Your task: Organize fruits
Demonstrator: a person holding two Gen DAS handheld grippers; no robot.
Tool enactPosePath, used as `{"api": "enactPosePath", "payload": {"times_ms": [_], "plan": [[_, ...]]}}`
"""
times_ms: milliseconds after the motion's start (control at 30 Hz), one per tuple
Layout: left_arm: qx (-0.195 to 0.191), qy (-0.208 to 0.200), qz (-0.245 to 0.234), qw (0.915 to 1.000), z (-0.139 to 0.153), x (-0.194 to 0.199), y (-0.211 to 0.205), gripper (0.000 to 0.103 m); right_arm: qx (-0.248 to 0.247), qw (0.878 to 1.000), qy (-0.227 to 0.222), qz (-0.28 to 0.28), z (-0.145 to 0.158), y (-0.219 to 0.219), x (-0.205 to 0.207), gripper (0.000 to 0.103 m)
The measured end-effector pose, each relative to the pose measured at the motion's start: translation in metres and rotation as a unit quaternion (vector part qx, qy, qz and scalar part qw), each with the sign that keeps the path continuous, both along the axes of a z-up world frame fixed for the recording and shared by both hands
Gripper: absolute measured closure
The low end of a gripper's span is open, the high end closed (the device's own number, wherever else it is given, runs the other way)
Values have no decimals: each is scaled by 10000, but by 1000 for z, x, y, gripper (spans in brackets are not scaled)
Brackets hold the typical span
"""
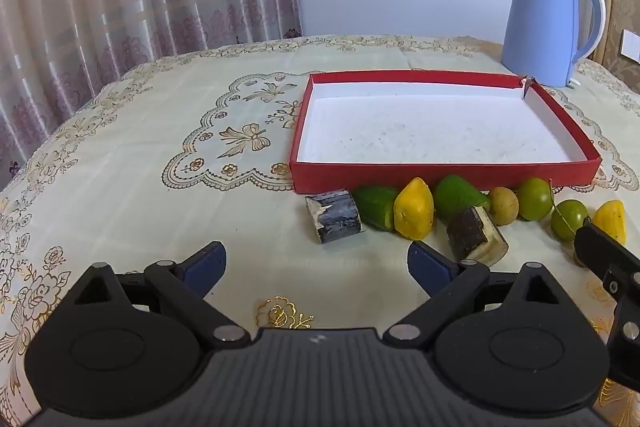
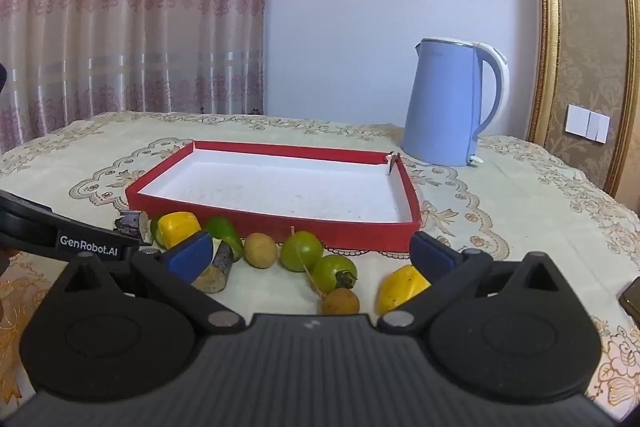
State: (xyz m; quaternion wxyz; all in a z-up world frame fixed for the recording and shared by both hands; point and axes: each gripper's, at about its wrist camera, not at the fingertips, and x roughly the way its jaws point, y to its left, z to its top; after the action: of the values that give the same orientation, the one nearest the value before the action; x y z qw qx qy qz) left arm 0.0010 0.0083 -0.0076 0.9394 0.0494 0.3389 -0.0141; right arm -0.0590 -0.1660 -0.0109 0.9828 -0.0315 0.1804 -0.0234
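**A:** Left wrist view first. What's on the table (image 1: pixel 140 155), going left to right?

**B:** Far left is only the embroidered cloth, cream with gold flowers. Then the left gripper (image 1: pixel 316 263), jaws spread wide with nothing between the blue pads, hovering over bare cloth. Just beyond it lies a short dark log piece (image 1: pixel 334 215), rough bark and a pale cut face.

**A:** And the fruit?

**B:** It's strung in a loose row along the near wall of the red tray (image 1: pixel 444 175): a green wedge (image 1: pixel 374 205) with a waxy yellow chunk (image 1: pixel 414 209) against it, another green wedge (image 1: pixel 458 197), a second log piece (image 1: pixel 474 237), a small tan round fruit (image 1: pixel 503 205), and two smooth green round ones (image 1: pixel 534 198) further right.

**A:** Why lined up there?

**B:** I'd guess they're staged beside the tray so each one is a short lift over the low wall. The tray is shallow card, red outside, white inside, and it holds nothing, so the sorting hasn't begun.

**A:** And the right hand?

**B:** In the right wrist view the right gripper (image 2: pixel 310 253) is open too, as wide as it goes, pointed at the right end of the row. A stemmed green fruit (image 2: pixel 335 273), a tan one (image 2: pixel 340 301) and a yellow piece (image 2: pixel 402 287) lie between its fingers, untouched. Far right stands a glossy blue kettle (image 2: pixel 444 103).
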Motion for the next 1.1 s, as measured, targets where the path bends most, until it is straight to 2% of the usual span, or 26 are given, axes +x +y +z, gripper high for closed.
{"api": "enactPosePath", "payload": {"times_ms": [300,1100], "plan": [[20,-32,-29,10000,-1,0,-1,5,149,9998,73,60,-1,-5,0,0],[53,60,-8,10000,-1,5,0,5,-35,10000,13,-65,1,-6,-4,0]]}}
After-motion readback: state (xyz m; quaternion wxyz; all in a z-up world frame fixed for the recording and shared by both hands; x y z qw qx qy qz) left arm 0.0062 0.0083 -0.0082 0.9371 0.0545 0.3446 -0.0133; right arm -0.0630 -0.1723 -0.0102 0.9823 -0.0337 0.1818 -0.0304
